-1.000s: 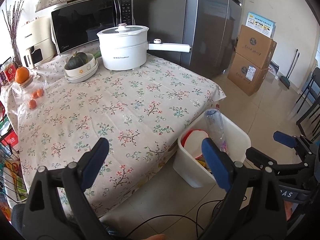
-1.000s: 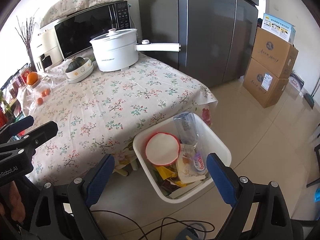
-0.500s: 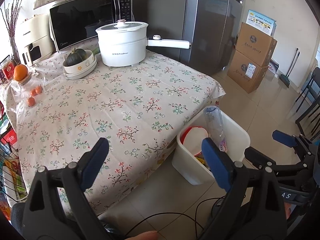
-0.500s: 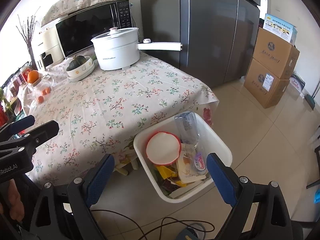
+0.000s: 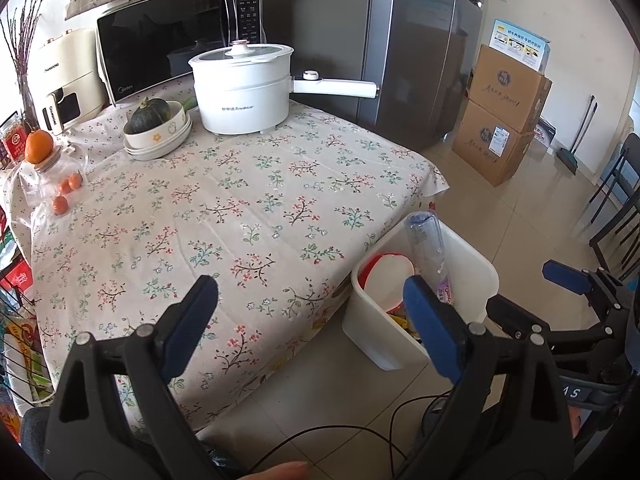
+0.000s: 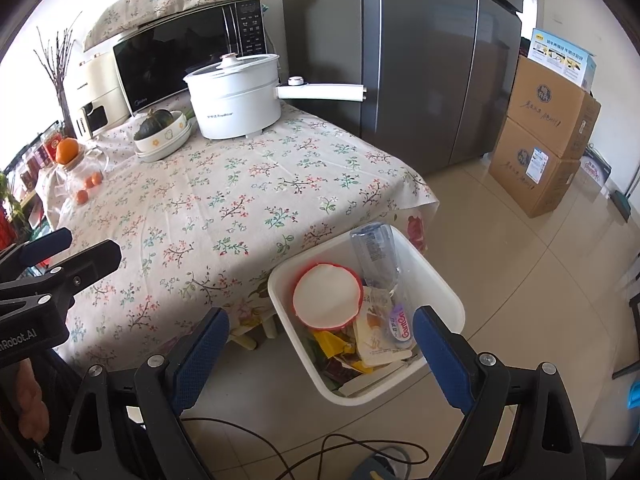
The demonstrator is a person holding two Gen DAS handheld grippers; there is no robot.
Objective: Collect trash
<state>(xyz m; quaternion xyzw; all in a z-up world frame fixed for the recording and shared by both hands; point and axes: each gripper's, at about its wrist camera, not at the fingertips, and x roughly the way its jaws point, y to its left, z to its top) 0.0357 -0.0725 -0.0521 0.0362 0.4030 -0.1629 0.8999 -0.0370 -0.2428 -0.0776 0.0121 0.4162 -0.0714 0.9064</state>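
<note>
A white trash bin point(image 6: 440, 276) stands on the floor beside the table's near right corner; it also shows in the left wrist view point(image 5: 476, 264). It holds a clear plastic bottle point(image 6: 374, 252), a red-rimmed white bowl point(image 6: 326, 296), wrappers and other packets. My left gripper point(image 5: 310, 320) is open and empty, above the table's front edge. My right gripper point(image 6: 320, 352) is open and empty, above the bin's near side. The floral tablecloth point(image 5: 240, 208) shows no loose trash.
On the table stand a white electric pot point(image 5: 244, 88) with a long handle, a bowl with a squash point(image 5: 156, 128), a microwave point(image 5: 180, 48) and a jar with oranges point(image 5: 48, 176). Cardboard boxes point(image 6: 548, 132) and a fridge point(image 6: 420, 60) stand behind. Cables point(image 6: 320, 452) lie on the floor.
Both grippers have drawn back and risen slightly, so the table and bin sit a little lower in view. Both stay open and empty.
</note>
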